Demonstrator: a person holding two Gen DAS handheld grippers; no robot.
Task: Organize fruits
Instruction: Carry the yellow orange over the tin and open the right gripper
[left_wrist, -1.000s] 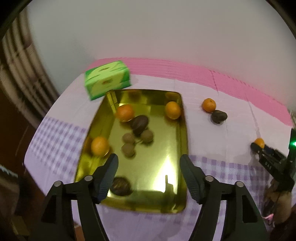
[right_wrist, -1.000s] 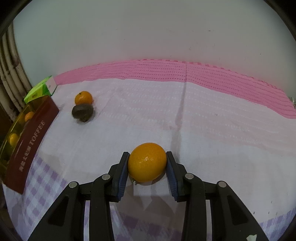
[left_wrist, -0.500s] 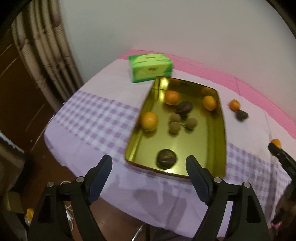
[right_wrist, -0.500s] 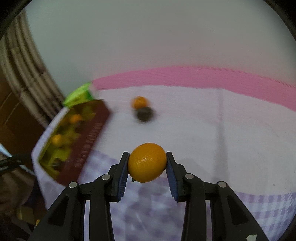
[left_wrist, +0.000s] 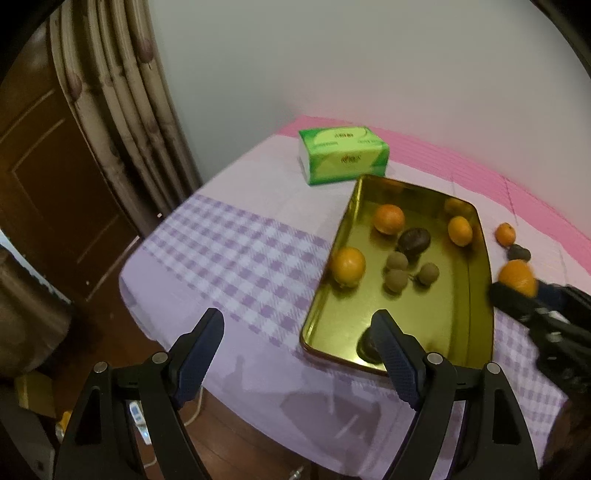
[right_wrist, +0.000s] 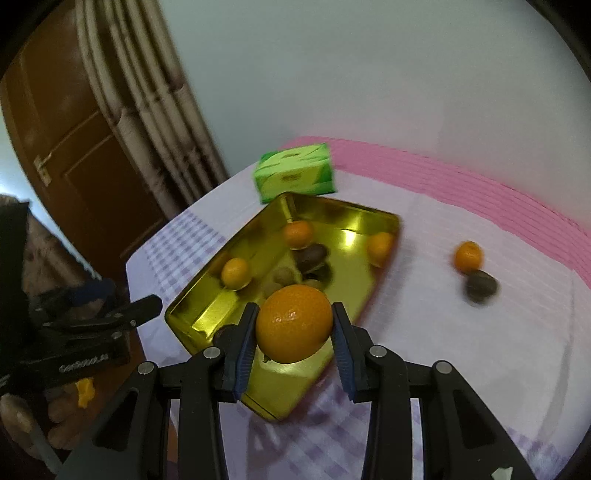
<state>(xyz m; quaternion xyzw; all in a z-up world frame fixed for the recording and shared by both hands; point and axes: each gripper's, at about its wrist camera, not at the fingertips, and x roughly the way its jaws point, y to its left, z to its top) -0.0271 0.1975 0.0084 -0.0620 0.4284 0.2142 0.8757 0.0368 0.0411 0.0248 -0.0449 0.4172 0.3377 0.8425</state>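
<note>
My right gripper (right_wrist: 293, 321) is shut on an orange (right_wrist: 294, 323) and holds it in the air above the near end of the gold tray (right_wrist: 207, 310). The left wrist view shows this orange (left_wrist: 517, 277) at the tray's (left_wrist: 347, 325) right rim. Inside the tray lie three oranges (left_wrist: 388, 219), a dark fruit (left_wrist: 414, 240) and three small brown fruits (left_wrist: 397, 261). Another dark fruit (left_wrist: 364, 345) is half hidden behind my finger. My left gripper (left_wrist: 297, 321) hangs open and holds nothing, off the tray's near left corner. One orange (right_wrist: 468, 256) and a dark fruit (right_wrist: 480, 286) lie on the cloth right of the tray.
A green tissue box (left_wrist: 343, 159) stands just beyond the tray's far end. The table's near edge and left corner (left_wrist: 129, 273) drop to a wooden floor. A curtain (left_wrist: 122, 110) and a brown door (left_wrist: 48, 177) are on the left. A person's hand (right_wrist: 26, 417) holds the left gripper.
My right gripper has lifted the orange off the cloth and carried it left to the tray. My left gripper has drawn back from over the tray and its jaws stand wider.
</note>
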